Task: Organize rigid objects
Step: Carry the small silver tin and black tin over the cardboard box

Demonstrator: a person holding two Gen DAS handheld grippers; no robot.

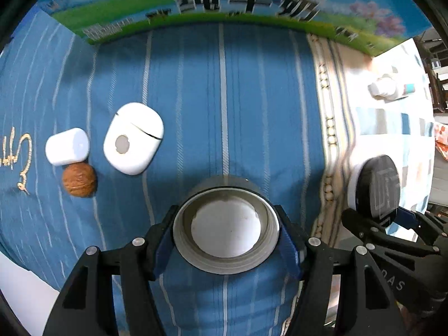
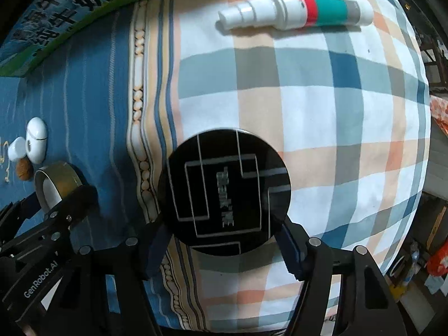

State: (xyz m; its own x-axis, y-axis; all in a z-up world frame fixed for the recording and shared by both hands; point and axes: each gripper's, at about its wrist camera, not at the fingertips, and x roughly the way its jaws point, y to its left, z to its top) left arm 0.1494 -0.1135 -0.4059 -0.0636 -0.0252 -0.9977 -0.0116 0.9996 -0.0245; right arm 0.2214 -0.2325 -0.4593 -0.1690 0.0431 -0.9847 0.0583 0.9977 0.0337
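A grey tape roll (image 1: 184,240) with a white core sits between the blue pads of my left gripper (image 1: 226,238), which is shut on it above the blue striped cloth (image 1: 252,98). To its left lie a white earbud case (image 1: 133,137), a small white cylinder (image 1: 67,147) and a walnut (image 1: 79,179), close together. My right gripper (image 2: 224,243) is shut on a black round tin (image 2: 224,193) with silver line markings, over the plaid cloth (image 2: 336,112). A white bottle (image 2: 296,11) with red and teal bands lies on its side at the far end of the plaid cloth.
A green and blue printed carton (image 1: 196,5) stands along the far edge of the cloths. A beaded border strip (image 2: 138,98) separates the blue cloth from the plaid one. The surface drops off on the right toward dark furniture and clutter (image 2: 436,260).
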